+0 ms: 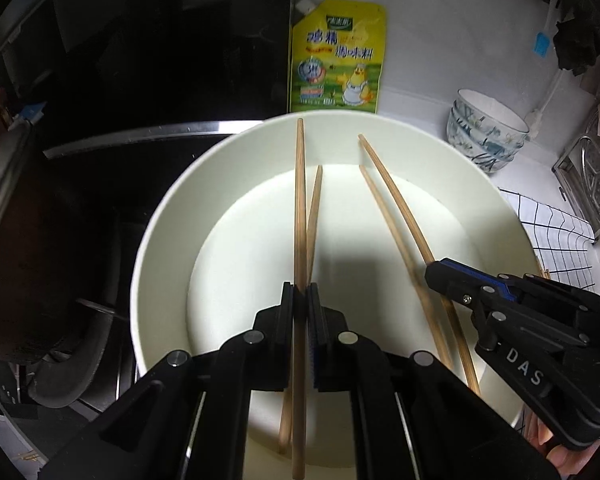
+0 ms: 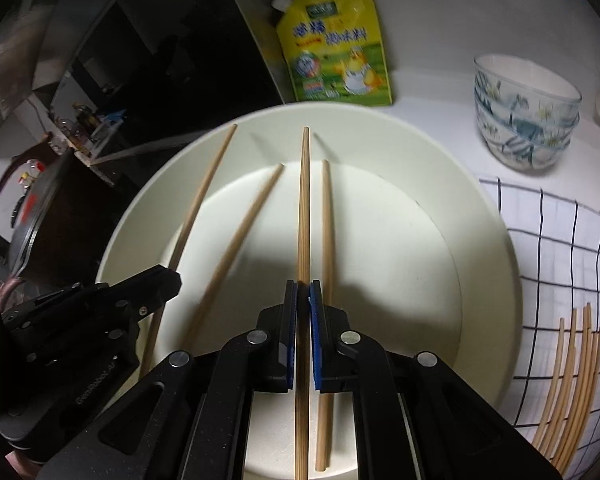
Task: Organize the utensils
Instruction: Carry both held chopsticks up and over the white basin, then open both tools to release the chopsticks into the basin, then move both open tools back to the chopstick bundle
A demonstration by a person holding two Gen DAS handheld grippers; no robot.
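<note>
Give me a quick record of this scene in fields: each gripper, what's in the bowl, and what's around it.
left gripper: shut on a chopstick
right gripper: shut on a chopstick
large white bowl: two loose chopsticks inside, under the held ones
behind bowl: yellow seasoning pouch
right of bowl: stacked patterned bowls; more chopsticks on checked cloth

A basin [image 2: 496, 280] sits on the counter with two chopsticks [image 2: 326, 280] lying in it. Behind it stands a pouch [image 2: 336, 44]; stacked bowls [image 2: 528, 116] lie to its right rear, and a cloth [image 2: 560, 248] on its right carries more chopsticks [image 2: 572, 380].
</note>
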